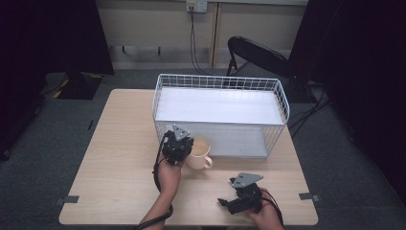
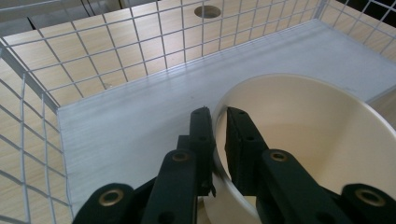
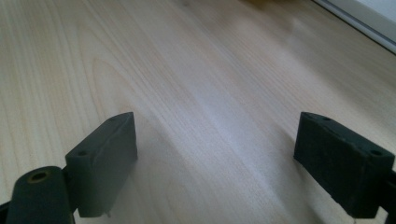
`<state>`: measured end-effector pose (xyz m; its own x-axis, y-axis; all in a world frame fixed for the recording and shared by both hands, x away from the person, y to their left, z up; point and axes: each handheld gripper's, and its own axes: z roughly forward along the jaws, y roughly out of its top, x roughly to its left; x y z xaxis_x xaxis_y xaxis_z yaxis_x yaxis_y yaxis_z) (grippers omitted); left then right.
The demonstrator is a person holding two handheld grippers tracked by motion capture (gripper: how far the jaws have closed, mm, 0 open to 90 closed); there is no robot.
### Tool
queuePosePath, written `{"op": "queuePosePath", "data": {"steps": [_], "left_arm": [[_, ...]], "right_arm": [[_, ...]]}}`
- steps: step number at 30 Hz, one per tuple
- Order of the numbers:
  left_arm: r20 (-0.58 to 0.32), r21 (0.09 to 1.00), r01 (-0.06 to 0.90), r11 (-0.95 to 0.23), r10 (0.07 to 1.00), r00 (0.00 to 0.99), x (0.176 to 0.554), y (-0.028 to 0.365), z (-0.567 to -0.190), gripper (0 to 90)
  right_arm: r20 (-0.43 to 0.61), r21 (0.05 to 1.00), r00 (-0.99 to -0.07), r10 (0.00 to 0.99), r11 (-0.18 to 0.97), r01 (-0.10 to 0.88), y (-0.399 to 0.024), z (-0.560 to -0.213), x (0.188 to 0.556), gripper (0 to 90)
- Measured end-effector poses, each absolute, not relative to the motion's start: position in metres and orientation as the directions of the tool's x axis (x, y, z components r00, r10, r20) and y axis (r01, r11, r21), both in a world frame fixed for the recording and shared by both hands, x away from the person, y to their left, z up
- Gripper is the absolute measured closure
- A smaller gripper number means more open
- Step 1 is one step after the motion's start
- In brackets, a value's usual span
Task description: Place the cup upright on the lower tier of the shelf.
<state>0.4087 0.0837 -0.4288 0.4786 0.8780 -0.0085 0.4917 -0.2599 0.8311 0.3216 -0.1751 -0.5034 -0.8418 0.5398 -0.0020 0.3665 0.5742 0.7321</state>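
Observation:
A cream mug (image 1: pixel 200 153) with its handle toward the near right sits just in front of the white wire basket (image 1: pixel 220 82). My left gripper (image 1: pixel 178 143) is shut on the mug's left rim; in the left gripper view the two black jaws pinch the thin wall of the mug (image 2: pixel 299 135), one inside and one outside, my left gripper (image 2: pixel 219 116) held over the basket's pale floor (image 2: pixel 140 121). My right gripper (image 1: pixel 225 202) rests low near the table's front edge, pointing left. In the right gripper view my right gripper (image 3: pixel 217 154) stands wide open over bare wood with nothing between the jaws.
The wooden table (image 1: pixel 119 158) holds the wire basket at the back middle, its mesh walls rising around a flat pale base. A black chair (image 1: pixel 258 52) and cables stand behind the table. Bare wood lies to the left of the basket.

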Motion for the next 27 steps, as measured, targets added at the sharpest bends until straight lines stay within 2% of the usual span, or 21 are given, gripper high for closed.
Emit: {"op": "queuePosePath", "data": {"steps": [27], "left_arm": [[-0.008,0.839,0.493,-0.231,0.9,0.436,0.4178,0.087,-0.4301,81.3]], "right_arm": [[-0.003,0.732,-0.842,0.54,0.574,0.366,-0.1751,-0.5035,0.3216,12.4]]}}
